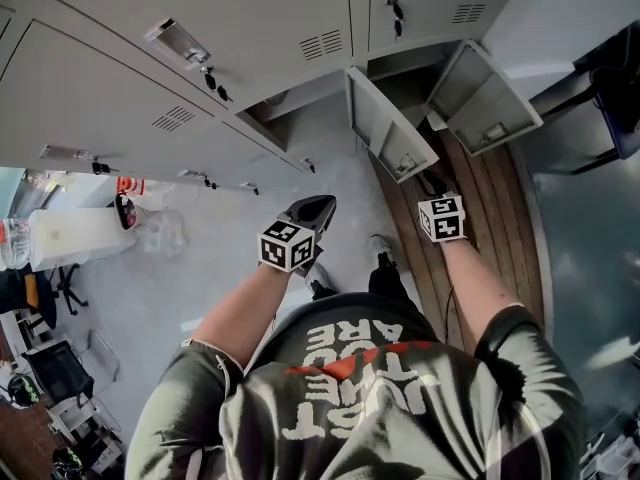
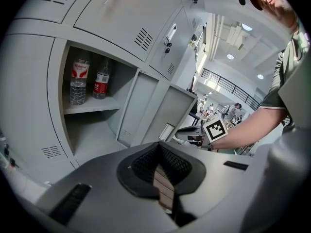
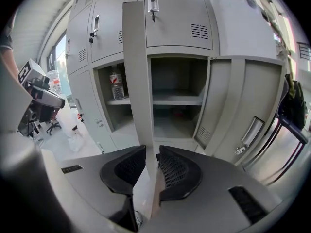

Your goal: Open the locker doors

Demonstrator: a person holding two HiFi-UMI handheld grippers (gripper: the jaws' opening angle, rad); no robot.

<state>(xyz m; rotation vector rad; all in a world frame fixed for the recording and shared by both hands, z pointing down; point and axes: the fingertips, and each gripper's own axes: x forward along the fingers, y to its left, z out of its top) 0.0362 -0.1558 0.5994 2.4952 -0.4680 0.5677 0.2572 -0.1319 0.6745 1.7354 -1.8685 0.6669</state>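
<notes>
A bank of grey lockers [image 1: 250, 18] fills the far side. Two lower doors stand swung out: a middle door [image 1: 385, 128] and a right door [image 1: 485, 98]. My right gripper [image 3: 151, 152] faces the middle door's edge [image 3: 135, 81] end-on. That edge runs down into the narrow gap between the jaws, and I cannot tell if the pads touch it. My left gripper [image 2: 159, 147] is shut on nothing, in front of an open compartment holding two water bottles [image 2: 78, 81]. In the head view the left gripper [image 1: 310, 213] hangs over the floor and the right gripper [image 1: 432, 193] sits just below the middle door.
Upper locker doors [image 3: 177, 13] are closed, with keys hanging in their locks. A white bin [image 1: 75, 236] and a clear plastic bag [image 1: 160, 230] lie on the floor at left. A wooden floor strip [image 1: 490, 218] runs under the right door. A dark chair [image 3: 294, 110] stands at far right.
</notes>
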